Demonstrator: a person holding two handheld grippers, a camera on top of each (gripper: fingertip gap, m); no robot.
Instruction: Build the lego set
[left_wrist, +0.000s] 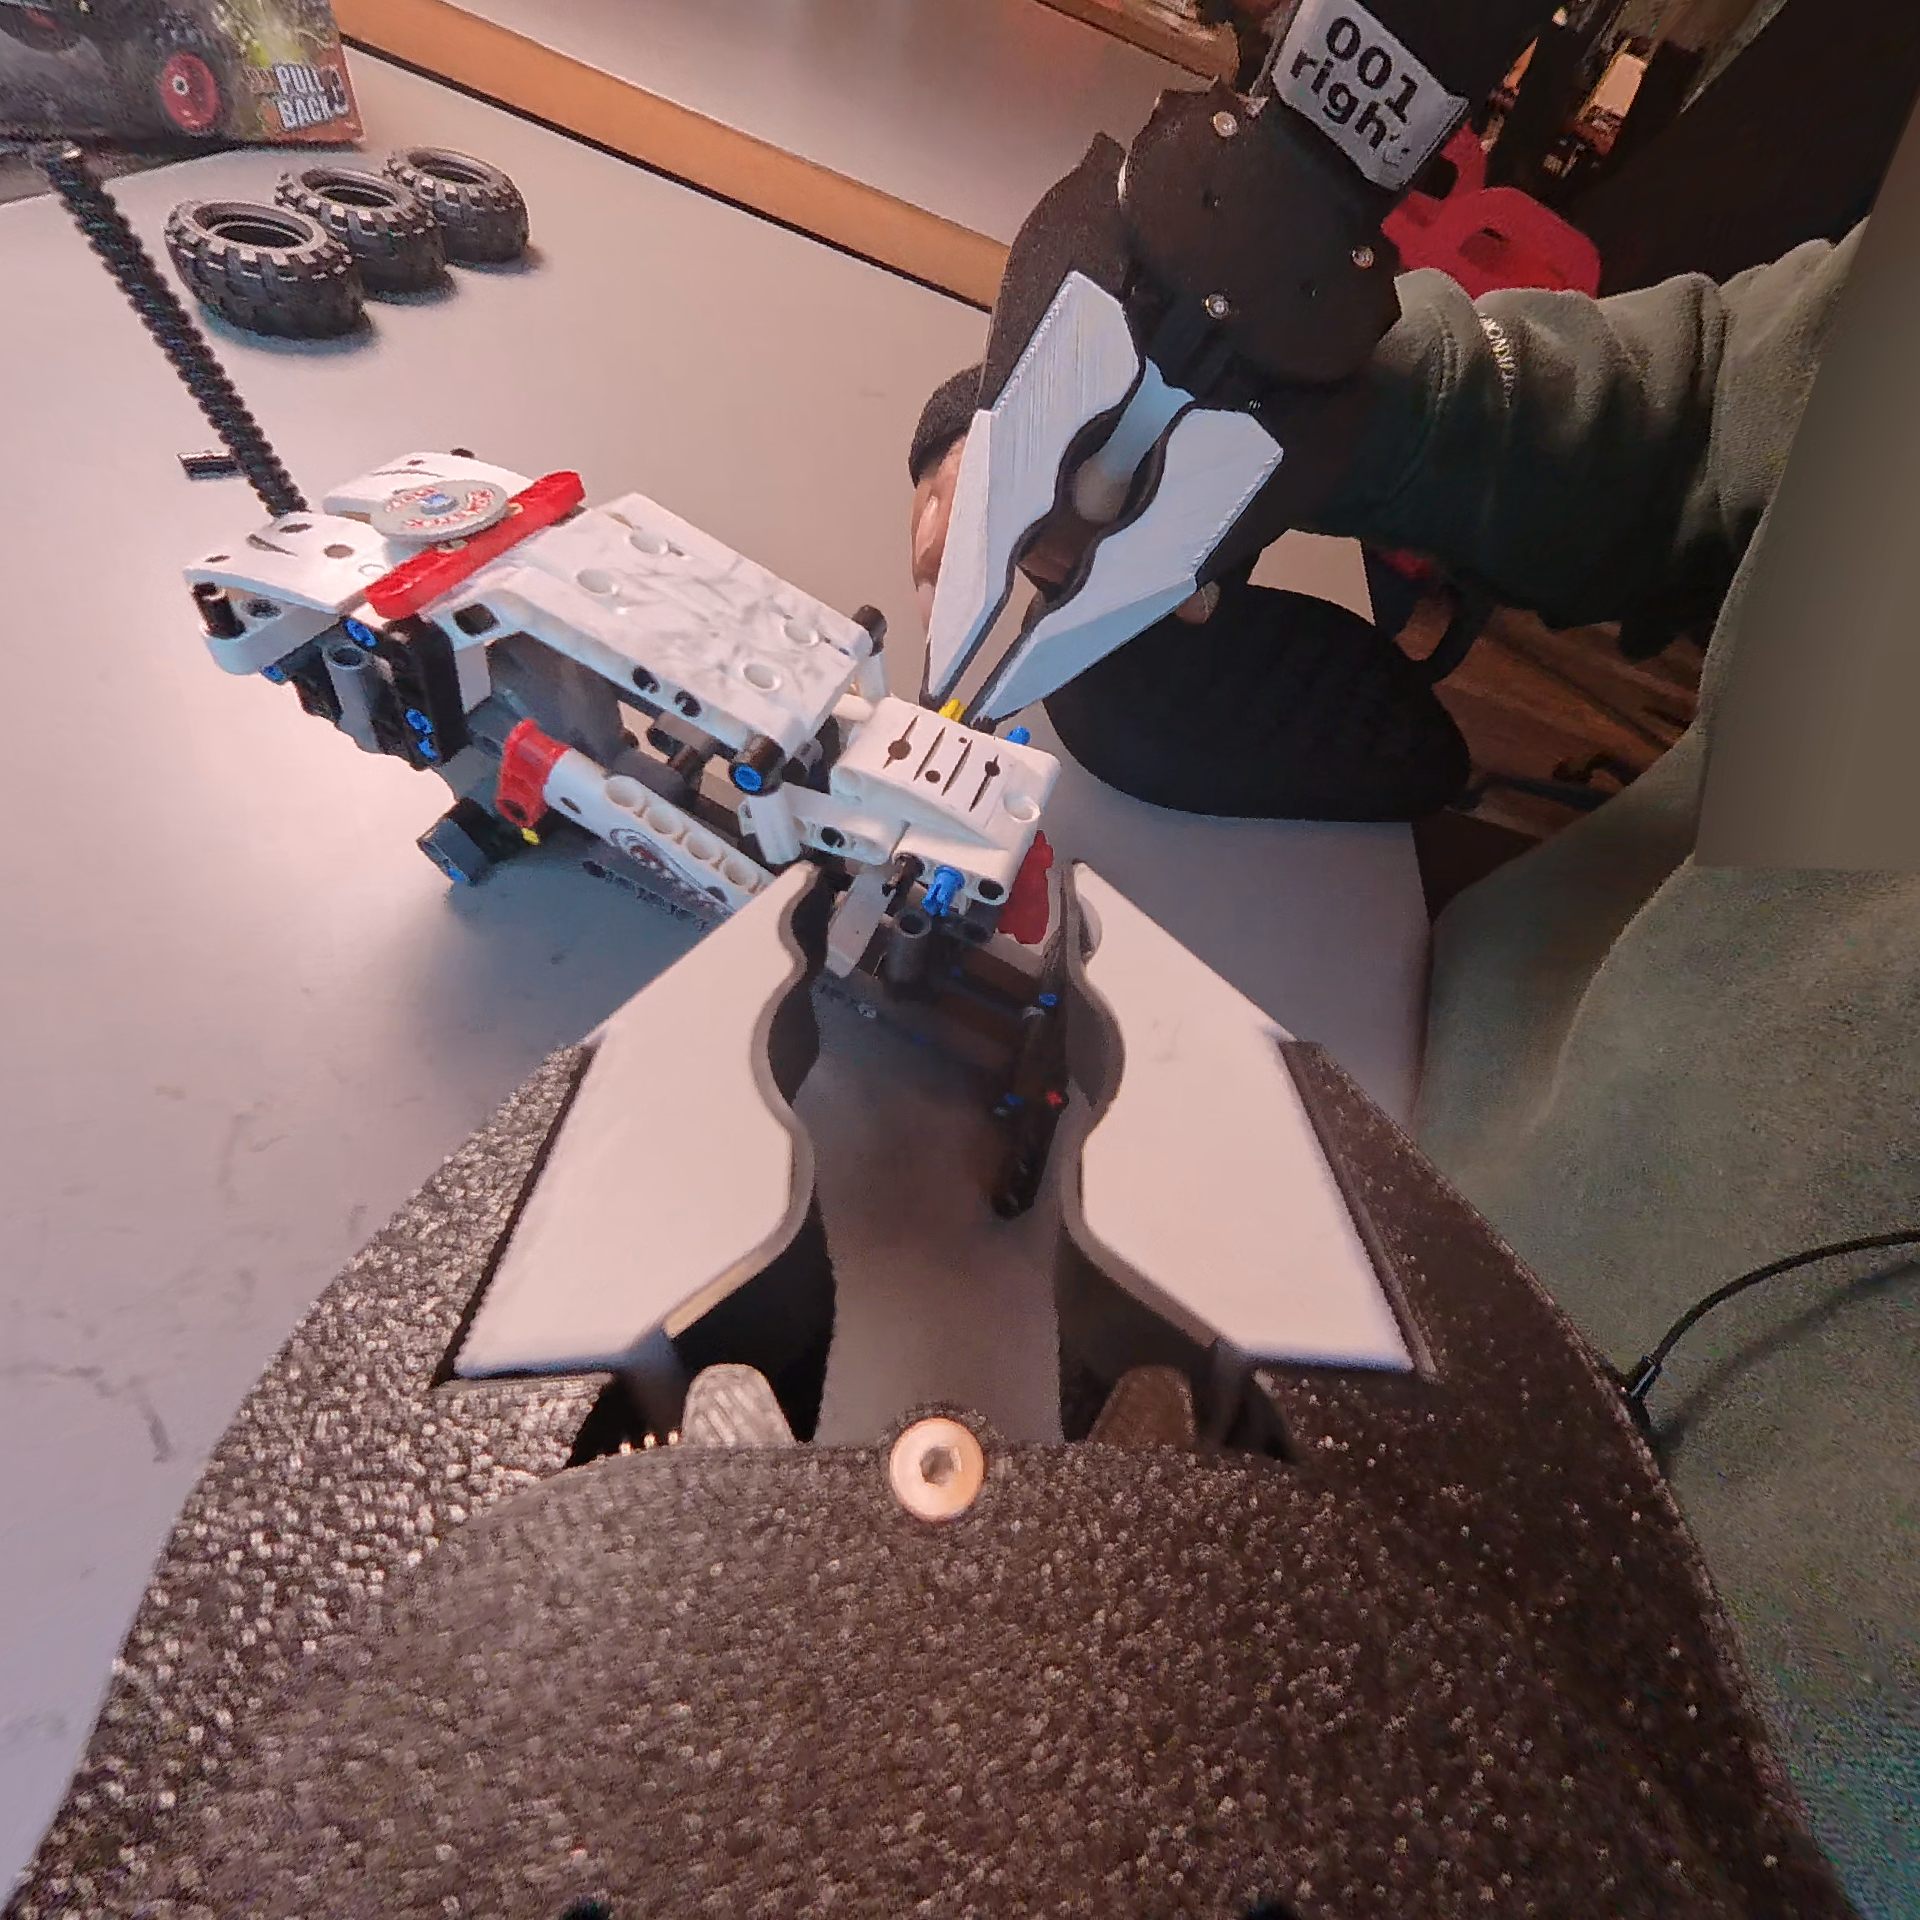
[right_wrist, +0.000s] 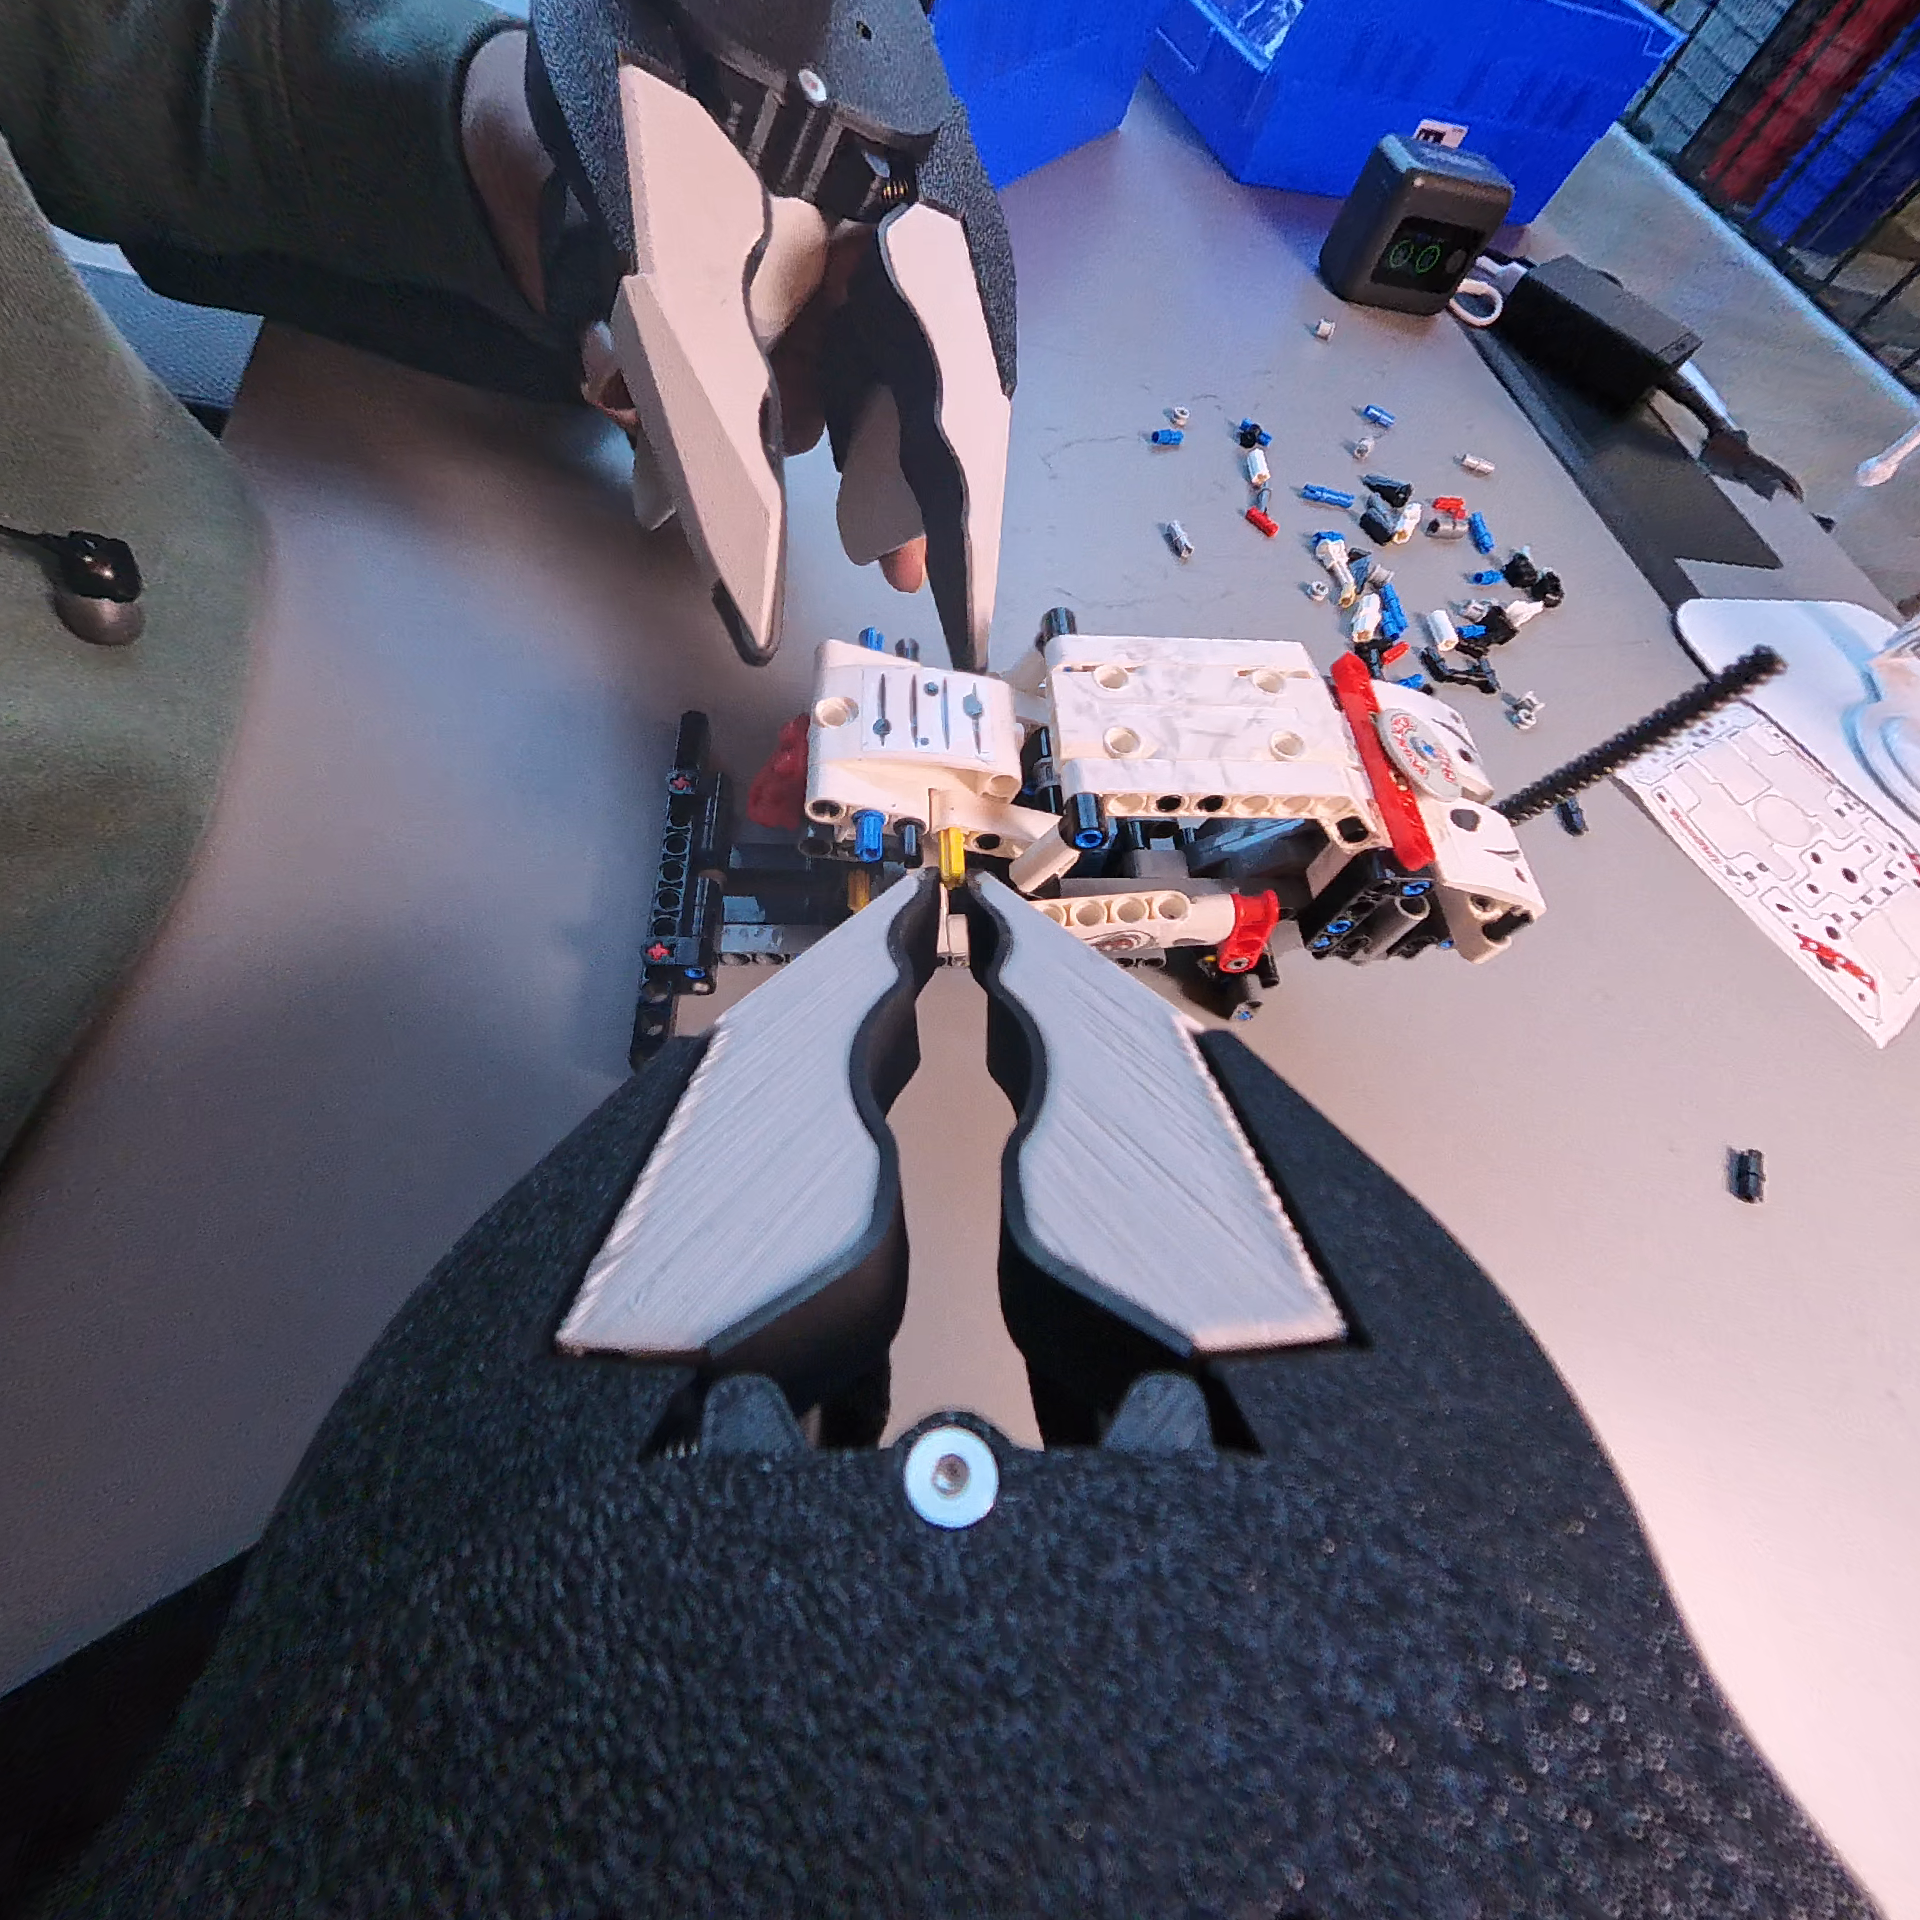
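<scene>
A half-built white model lies on the grey bench near the person's edge. The right gripper, jaws nearly closed, pinches a yellow pin at the model's side; the left gripper (jaws wide) straddles its rear end. Three tyres sit far back, loose pins beside the model

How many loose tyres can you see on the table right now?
3, lying in a row touching each other at the table's far left in the left wrist view: near tyre, middle tyre, far tyre. The right wrist view shows none; more may lie out of frame.
</scene>
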